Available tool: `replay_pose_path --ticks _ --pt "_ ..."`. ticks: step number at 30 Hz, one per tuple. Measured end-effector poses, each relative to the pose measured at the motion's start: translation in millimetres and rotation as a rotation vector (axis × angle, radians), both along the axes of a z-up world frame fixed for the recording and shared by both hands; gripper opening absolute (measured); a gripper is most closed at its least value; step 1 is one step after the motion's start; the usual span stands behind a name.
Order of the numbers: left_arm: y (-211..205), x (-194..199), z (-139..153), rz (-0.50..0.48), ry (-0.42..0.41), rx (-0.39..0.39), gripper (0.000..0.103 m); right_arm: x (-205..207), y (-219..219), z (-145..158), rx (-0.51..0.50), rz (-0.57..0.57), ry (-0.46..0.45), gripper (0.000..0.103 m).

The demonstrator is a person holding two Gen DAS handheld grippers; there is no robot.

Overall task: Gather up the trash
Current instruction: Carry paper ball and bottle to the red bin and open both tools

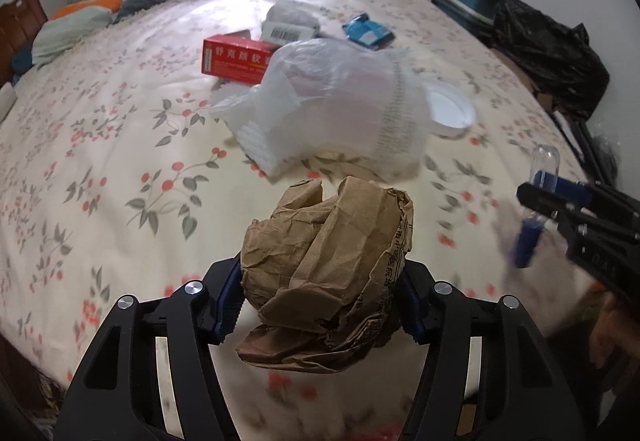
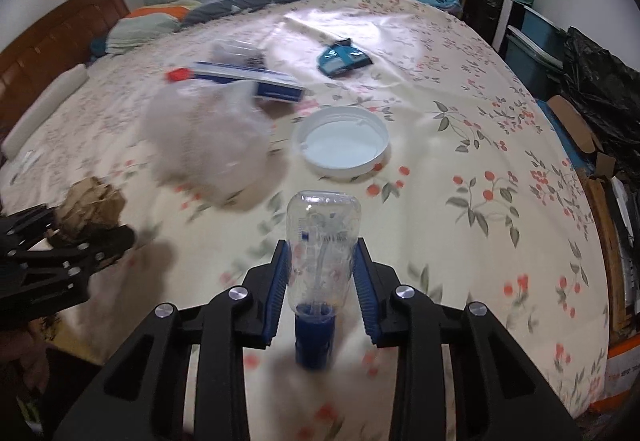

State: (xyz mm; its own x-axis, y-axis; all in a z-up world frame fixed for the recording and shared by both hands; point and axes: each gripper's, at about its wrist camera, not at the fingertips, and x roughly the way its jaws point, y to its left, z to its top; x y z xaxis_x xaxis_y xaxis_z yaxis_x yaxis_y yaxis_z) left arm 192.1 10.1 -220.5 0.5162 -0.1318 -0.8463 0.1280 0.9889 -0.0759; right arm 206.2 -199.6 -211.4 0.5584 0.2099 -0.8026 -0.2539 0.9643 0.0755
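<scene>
Trash in both claws. Left claw (image 1: 320,305) is clenched on a crumpled brown paper wad (image 1: 328,277), pads pressing its lower flanks, wad clear of the bed (image 1: 100,161). Right claw (image 2: 322,289) is clamped on a small clear plastic bottle (image 2: 322,241), blue cap pointing down toward the camera, base sticking out past the fingertips; it too hangs above the sheet.

Left behind on the floral bedspread: a translucent plastic bag (image 1: 332,105) just beyond the wad, a white round lid (image 2: 340,139) beside it, a red box (image 1: 236,59), a blue-and-white carton (image 2: 256,81) and a blue packet (image 2: 342,57) farther off. A black trash bag (image 2: 600,81) sits off the bed's right edge, likely the drop point.

Risks, as I judge them:
- Bottle is smooth, rounded and thin-walled; held by its sides only, it could squirt out or swivel under a quick swing.
- Paper wad is springy and loosely folded; the bottom flap hangs free, so the grip may be on outer layers that unfold and slip.
- Both views are motion-blurred, which suggests fast carrying and worsens both risks.
- Two claws close together could clip each other.
</scene>
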Motion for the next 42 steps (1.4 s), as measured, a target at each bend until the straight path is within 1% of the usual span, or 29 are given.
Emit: replay_pose_path --ticks 4,8,11,14,17,18,20,21,23,25,27,29,31,33,36,40,42 --pt "-6 -39 18 -0.023 -0.004 0.001 0.061 -48 4 16 0.019 0.047 -0.003 0.031" --pt "-12 -86 25 -0.043 0.008 0.001 0.061 -97 5 19 0.033 0.09 0.009 0.031" --pt "-16 -121 20 -0.054 0.036 0.006 0.061 -132 8 12 0.036 0.122 0.032 0.031" --pt "-20 -155 4 -0.058 0.077 0.009 0.061 -161 11 -10 0.029 0.158 0.084 0.031" --pt "-22 -180 -26 -0.055 0.146 0.014 0.061 -185 17 -48 0.001 0.2 0.163 0.031" --pt "-22 -187 -41 -0.057 0.175 0.017 0.061 -190 19 -58 -0.007 0.21 0.184 0.031" --pt "-25 -196 -70 -0.061 0.232 0.035 0.061 -196 24 -90 -0.035 0.235 0.25 0.031" --pt "-26 -198 -89 -0.064 0.274 0.037 0.061 -199 27 -110 -0.054 0.252 0.288 0.031" --pt "-27 -201 -125 -0.069 0.347 0.052 0.061 -201 31 -136 -0.069 0.27 0.344 0.031" --pt "-27 -201 -151 -0.076 0.407 0.048 0.061 -201 35 -162 -0.094 0.286 0.408 0.031" --pt "-24 -198 -176 -0.072 0.47 0.037 0.061 -201 39 -177 -0.108 0.295 0.438 0.031" --pt "-22 -193 -194 -0.077 0.52 0.033 0.061 -198 41 -192 -0.113 0.292 0.48 0.031" --pt "-23 -190 -206 -0.071 0.547 0.031 0.061 -195 43 -207 -0.117 0.289 0.523 0.031" --pt "-26 -190 -218 -0.075 0.578 0.032 0.062 -195 46 -214 -0.12 0.296 0.541 0.031" --pt "-31 -191 -231 -0.088 0.611 0.046 0.063 -197 53 -219 -0.125 0.313 0.555 0.031" --pt "-33 -193 -245 -0.099 0.653 0.054 0.064 -198 50 -235 -0.122 0.321 0.601 0.031" --pt "-32 -194 -250 -0.101 0.672 0.053 0.067 -197 48 -242 -0.119 0.322 0.62 0.031"
